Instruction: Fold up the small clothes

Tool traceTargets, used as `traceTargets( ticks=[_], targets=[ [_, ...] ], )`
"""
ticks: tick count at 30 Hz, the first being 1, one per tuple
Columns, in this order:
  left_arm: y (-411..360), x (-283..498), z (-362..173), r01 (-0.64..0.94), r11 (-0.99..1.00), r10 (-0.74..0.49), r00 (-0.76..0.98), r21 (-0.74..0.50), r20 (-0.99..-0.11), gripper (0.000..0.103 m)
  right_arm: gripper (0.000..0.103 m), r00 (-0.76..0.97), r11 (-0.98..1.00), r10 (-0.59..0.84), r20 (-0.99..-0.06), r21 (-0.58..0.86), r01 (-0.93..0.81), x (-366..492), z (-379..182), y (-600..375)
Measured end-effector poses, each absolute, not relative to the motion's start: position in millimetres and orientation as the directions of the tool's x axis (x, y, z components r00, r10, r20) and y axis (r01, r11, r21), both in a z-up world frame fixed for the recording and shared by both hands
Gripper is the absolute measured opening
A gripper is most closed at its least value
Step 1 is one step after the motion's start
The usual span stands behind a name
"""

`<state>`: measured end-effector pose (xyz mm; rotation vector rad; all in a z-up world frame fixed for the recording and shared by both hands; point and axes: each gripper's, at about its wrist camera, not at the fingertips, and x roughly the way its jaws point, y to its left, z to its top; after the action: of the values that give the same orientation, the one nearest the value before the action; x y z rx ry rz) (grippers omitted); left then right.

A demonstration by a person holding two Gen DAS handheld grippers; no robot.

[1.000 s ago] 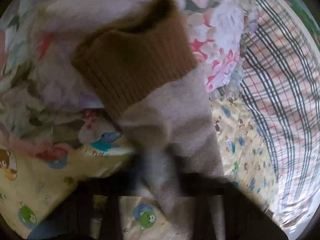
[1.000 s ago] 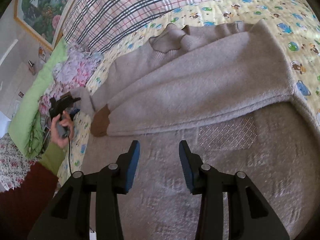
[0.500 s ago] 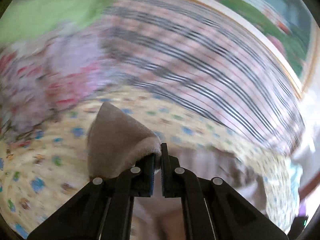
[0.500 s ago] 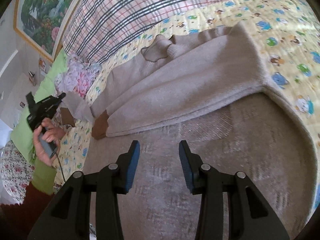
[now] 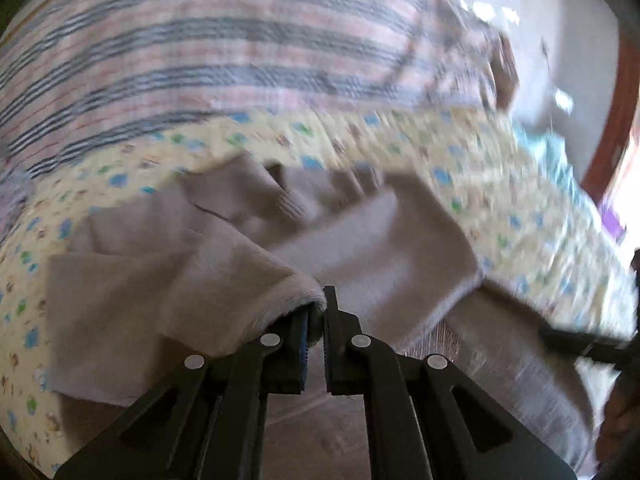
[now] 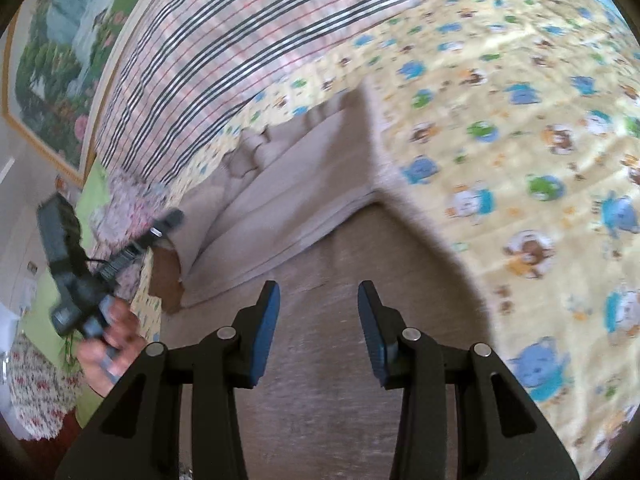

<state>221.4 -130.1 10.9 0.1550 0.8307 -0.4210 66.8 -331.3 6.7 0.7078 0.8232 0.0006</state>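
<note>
Your left claw [image 5: 316,320] pinches beige sleeve [image 5: 168,300] between nearly closed jaws; fabric drapes left of fingers, above sweater body [image 5: 380,240]. Your right claw [image 6: 319,320] spread, nothing between pads, poised over sweater's lower part [image 6: 320,360]. Folded sweater lies ahead of both claws on yellow cartoon-print sheet [image 6: 520,140]. Plaid blanket [image 6: 240,40] beyond. Brown cuff [image 6: 164,276] ahead-left of right claw.

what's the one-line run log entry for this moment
left gripper: shut on sleeve of grey-beige knit sweater | right gripper: open, empty, over sweater body | surface: yellow cartoon-print bedsheet | step: sleeve fold underway
</note>
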Motion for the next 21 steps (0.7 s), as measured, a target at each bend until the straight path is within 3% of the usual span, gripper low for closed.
traceTargets(
  ticks=[6, 10, 16, 21],
  targets=[
    [-124, 220, -15, 0.436, 0.898, -0.304, 0.532, -0.052, -0.791, 0.017, 0.042, 0.701, 0.756, 0.241, -0.671, 0.583, 0.298, 65, 7, -345],
    [-95, 194, -5, 0.446, 0.894, -0.312, 0.546, -0.045, -0.777, 0.045, 0.058, 0.697, 0.761, 0.239, -0.676, 0.576, 0.298, 73, 6, -341],
    [-31, 173, 8, 0.373, 0.927, -0.261, 0.581, -0.034, -0.771, 0.048, 0.058, 0.692, 0.807, 0.277, -0.666, 0.552, 0.208, 103, 12, -308],
    [33, 182, 4, 0.222, 0.975, -0.15, 0.606, -0.015, -0.781, 0.048, 0.058, 0.679, 0.906, 0.286, -0.676, 0.421, 0.038, 137, 22, -257]
  ],
)
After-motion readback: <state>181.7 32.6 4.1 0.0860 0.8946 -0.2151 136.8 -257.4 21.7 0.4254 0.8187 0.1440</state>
